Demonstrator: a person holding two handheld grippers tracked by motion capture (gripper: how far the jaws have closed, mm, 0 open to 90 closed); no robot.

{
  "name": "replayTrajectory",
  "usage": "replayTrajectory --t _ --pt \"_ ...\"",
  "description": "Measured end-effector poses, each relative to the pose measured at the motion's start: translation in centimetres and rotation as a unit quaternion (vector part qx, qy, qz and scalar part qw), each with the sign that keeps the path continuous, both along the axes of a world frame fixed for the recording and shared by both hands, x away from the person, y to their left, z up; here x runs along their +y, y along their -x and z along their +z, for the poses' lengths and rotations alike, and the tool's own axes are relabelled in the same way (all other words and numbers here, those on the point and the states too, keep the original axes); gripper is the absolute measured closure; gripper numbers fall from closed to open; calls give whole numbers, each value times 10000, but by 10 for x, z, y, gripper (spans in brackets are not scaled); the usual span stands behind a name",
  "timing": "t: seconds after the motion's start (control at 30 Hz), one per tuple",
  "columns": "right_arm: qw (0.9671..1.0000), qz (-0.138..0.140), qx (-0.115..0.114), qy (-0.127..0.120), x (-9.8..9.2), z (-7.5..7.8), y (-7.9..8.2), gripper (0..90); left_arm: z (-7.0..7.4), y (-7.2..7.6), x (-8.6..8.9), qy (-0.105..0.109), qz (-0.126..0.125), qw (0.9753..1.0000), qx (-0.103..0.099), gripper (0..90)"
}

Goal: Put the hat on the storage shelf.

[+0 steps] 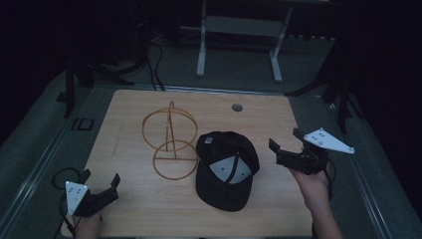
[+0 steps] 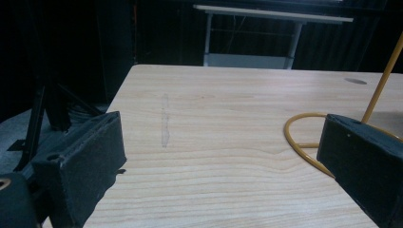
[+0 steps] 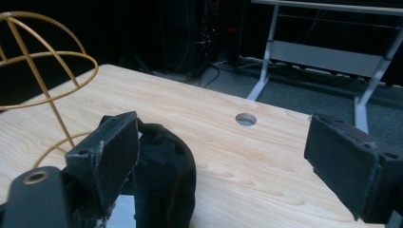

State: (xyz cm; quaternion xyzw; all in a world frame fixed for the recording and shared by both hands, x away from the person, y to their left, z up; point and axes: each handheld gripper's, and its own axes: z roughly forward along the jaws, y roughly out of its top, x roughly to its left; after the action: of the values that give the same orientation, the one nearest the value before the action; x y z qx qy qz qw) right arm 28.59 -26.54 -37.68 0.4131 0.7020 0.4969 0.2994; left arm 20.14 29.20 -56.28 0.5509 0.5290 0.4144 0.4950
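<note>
High view: a black fabric baseball cap (image 1: 226,169) is lying on the pale wooden table (image 1: 124,209), just beside a yellow wire hat stand (image 1: 170,142). The left gripper (image 1: 99,185) is idling apart, jaws released. The right gripper (image 1: 284,143) is hovering near the cap, jaws gaping, empty.

Left gripper view: the stand's base ring (image 2: 297,137) is lying ahead.

Right gripper view: the cap is sitting behind the left-hand jaw.

Black grippers (image 1: 100,183), grey triangular plates.

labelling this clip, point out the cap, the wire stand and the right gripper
black cap (image 1: 224,186), high view, on its crown
gold wire stand (image 1: 174,172), high view, on its base ring
right gripper (image 1: 285,140), high view, between its fingertips
</note>
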Motion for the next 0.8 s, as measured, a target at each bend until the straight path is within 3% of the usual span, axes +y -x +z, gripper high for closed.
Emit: replayTrajectory --t 0.2,0.3,0.5,0.8 --pt "9984 317 400 245 26 -11 -7 126 0 -1 -1 23 -43 10000 47 25" --pt "9977 373 469 303 32 -15 -10 148 0 -1 -1 20 -75 10000 57 25" --pt "9936 537 912 390 50 -36 -25 236 0 -1 -1 1 -92 9999 78 25" --pt "9880 460 1287 718 63 -63 -40 364 0 -1 -3 -43 -145 9998 98 25"
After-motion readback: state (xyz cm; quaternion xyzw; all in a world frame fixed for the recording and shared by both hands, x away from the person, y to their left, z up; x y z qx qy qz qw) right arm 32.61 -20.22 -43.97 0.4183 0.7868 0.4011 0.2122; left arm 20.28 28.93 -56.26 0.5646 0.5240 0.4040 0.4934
